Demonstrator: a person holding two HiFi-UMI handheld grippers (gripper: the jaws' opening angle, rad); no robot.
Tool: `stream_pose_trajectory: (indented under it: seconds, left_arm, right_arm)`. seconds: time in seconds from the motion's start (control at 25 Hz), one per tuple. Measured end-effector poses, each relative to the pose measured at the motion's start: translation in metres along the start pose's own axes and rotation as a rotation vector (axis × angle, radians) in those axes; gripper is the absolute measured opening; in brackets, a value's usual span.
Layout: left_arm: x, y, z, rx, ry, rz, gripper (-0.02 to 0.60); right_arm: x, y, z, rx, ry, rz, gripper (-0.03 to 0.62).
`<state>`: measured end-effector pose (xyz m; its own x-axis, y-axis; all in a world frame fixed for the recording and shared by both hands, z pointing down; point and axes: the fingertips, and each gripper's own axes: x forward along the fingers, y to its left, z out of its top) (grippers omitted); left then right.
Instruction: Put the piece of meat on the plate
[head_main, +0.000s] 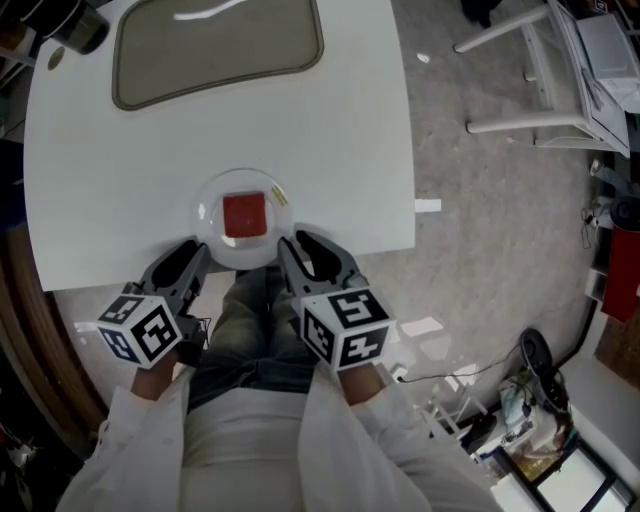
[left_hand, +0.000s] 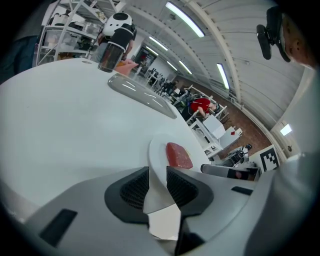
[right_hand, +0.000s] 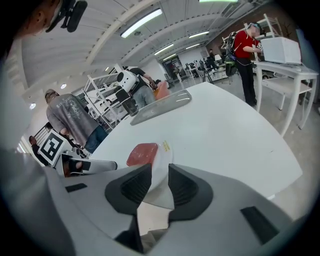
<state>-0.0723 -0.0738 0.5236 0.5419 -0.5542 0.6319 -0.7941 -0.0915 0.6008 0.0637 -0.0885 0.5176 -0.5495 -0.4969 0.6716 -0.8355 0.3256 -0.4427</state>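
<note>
Red square piece of meat (head_main: 244, 214) sits centred on the round white plate (head_main: 212, 200); my left gripper (head_main: 195, 252) and right gripper (head_main: 298, 243) straddle its near rim, jaws apart and unclamped, so I should back both off level, without snagging it.

the red square piece of meat (head_main: 243, 214) lies on the round clear plate (head_main: 211, 222) at the white bench's (head_main: 110, 170) near edge — left hand-held gripper (head_main: 192, 256) at the plate's left rim, right hand-held gripper (head_main: 296, 243) at its right rim. a grey oblong tray (head_main: 215, 45) lies behind, near the far edge.
</note>
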Motion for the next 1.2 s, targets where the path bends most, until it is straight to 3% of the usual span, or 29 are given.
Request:
stream_pose_trajectory:
  seconds: [0.32,0.84,1.2]
  left_arm:
    - [0.003,0.000,-0.002,-0.043,0.013,0.004,0.112]
    - [0.007,-0.001,0.002,-0.032,0.005,0.022,0.117]
    - [0.010,0.000,0.006,-0.067,-0.023,0.016,0.117]
  right_arm:
    - [0.004,-0.007,-0.002,0.022,0.024,-0.012,0.109]
    - [0.015,-0.008,-0.006,0.043,0.060,-0.009,0.110]
    - [0.019,-0.005,-0.005,0.016,0.070,-0.013,0.110]
